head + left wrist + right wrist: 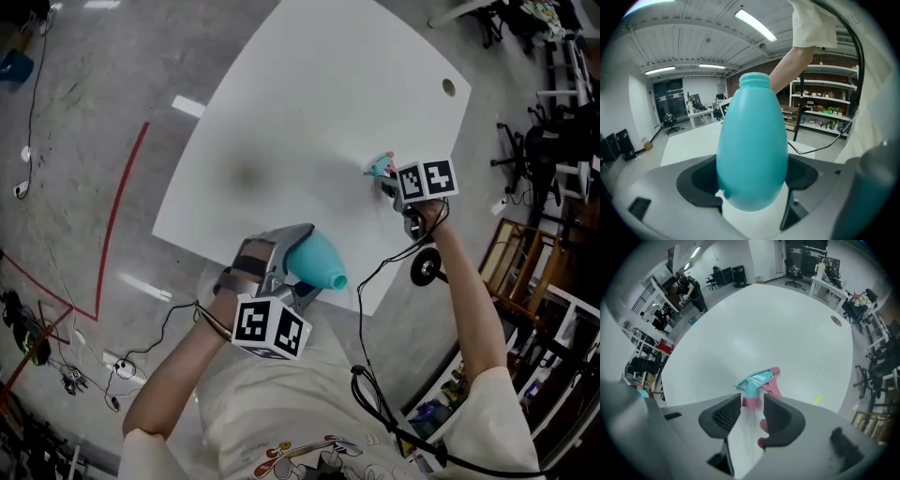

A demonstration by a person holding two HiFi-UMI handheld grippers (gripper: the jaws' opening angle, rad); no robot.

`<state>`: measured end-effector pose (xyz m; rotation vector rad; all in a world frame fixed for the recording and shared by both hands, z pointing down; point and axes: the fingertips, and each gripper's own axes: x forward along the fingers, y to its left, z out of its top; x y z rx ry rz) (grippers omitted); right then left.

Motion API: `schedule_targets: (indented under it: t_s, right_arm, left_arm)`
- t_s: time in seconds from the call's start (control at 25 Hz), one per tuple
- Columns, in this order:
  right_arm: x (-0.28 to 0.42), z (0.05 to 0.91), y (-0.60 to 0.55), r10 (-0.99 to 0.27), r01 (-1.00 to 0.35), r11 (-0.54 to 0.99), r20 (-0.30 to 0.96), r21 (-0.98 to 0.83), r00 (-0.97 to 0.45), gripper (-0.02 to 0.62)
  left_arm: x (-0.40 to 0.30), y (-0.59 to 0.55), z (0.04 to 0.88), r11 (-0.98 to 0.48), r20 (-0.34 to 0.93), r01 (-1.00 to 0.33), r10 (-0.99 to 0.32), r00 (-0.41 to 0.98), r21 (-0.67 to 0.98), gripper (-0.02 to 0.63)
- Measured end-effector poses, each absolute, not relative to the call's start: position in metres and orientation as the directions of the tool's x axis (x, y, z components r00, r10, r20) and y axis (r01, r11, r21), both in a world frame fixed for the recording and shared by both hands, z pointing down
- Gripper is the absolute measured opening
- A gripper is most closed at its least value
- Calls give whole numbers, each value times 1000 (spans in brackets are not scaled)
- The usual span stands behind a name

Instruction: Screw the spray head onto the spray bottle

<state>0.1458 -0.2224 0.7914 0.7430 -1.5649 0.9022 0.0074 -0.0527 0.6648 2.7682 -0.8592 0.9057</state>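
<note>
Your left tongs gripped the spray bottle off the bench, neck free for threading, while your right tongs stood open, straddling the spray head lying near the bench's right edge.

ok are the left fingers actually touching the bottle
Touching. The left gripper view shows the teal bottle seated between both fingers, its sides against them; in the head view it is held off the table.

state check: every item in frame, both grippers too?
bottle: off the table, clamped in left gripper, neck bare.
spray head: lying on table, not on bottle, ungripped.
left gripper: shut on bottle.
right gripper: open, jaws astride spray head.
</note>
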Motion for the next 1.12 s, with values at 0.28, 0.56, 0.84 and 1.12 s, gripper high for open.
schedule_targets:
  t_s: [0.28, 0.56, 0.84, 1.12]
  right_arm:
    - [141, 808, -219, 164, -865, 464, 978, -189, -126, 140]
    - [141, 815, -217, 213, -841, 520, 976, -152, -45, 137]
    - [104, 789, -205, 144, -830, 514, 976, -217, -166, 135]
    - [23, 656, -184, -23, -721, 596, 889, -355, -457, 135]
  left_arm:
    - [-6, -40, 665, -825, 593, -560, -487, 641, -73, 410]
    - [-8, -37, 664, -820, 603, -569, -488, 631, -68, 410]
    - [-18, -29, 659, -825, 622, -563, -467, 628, -51, 410]
    - [-31, -32, 649, -839, 665, -544, -399, 632, 13, 410]
